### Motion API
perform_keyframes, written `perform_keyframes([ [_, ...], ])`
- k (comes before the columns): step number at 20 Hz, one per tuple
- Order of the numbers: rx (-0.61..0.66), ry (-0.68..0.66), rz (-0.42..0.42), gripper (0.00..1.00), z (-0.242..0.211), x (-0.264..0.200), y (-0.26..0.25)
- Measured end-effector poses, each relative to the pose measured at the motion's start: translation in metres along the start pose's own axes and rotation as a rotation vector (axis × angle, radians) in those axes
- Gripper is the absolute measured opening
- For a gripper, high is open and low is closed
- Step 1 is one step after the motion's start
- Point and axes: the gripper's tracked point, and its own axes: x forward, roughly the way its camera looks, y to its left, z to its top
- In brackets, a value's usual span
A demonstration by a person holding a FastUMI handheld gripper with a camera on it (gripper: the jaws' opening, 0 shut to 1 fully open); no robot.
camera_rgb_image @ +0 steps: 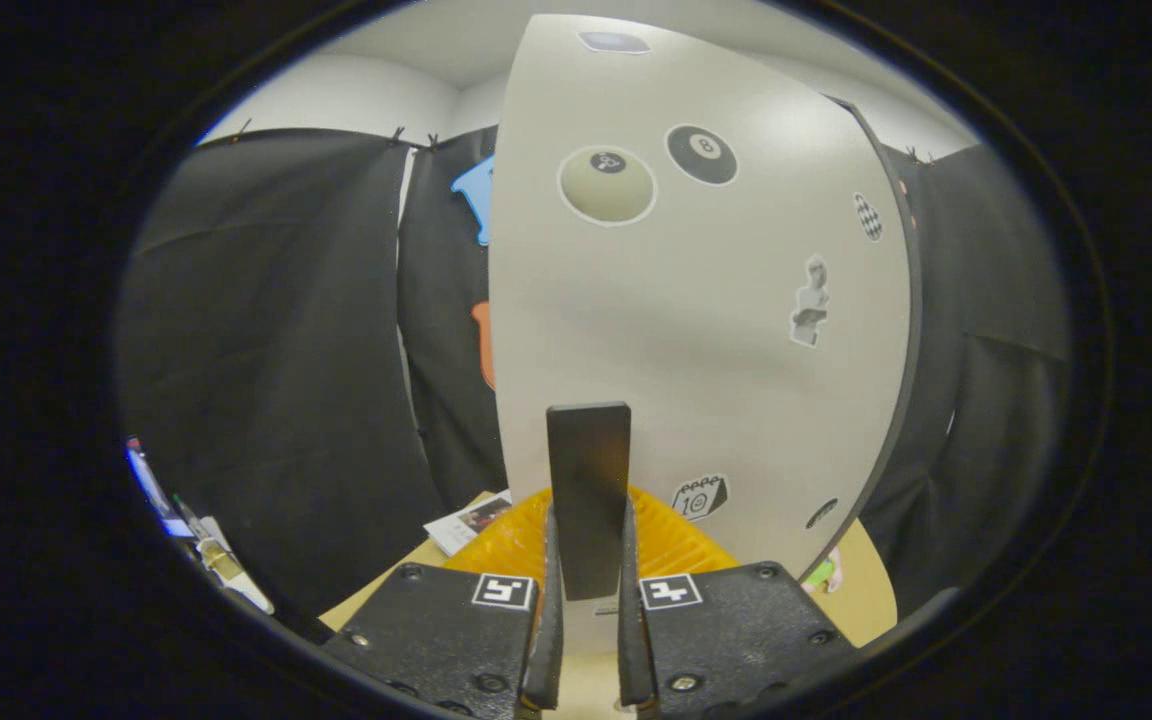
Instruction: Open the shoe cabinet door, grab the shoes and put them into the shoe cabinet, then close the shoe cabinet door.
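My jaws clamp the flat black handle (589, 490) of the pale stickered cabinet door (696, 330), dead ahead at 12 o'clock; which door step, can't tell.

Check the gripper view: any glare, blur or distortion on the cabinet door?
Gripper view: strong fisheye bowing curves the cabinet door edges; soft shadow across its middle above the black handle, no harsh glare; stickers read fairly sharp; the gripper fingers, shut on the handle, look slightly soft up close.

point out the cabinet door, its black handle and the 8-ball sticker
cabinet door (656, 330), gripper view, bare middle of panel
black handle (588, 480), gripper view, upper bar, above fingers
8-ball sticker (701, 154), gripper view, centre
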Motion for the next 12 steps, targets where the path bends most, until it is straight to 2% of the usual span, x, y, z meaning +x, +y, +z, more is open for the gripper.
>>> perform_keyframes([
  [6, 0.047, 0.018, 0.071, 0.24, -0.008, -0.038, -0.016],
  [12, 0.049, 0.024, 0.060, 0.24, -0.014, -0.069, -0.050],
])
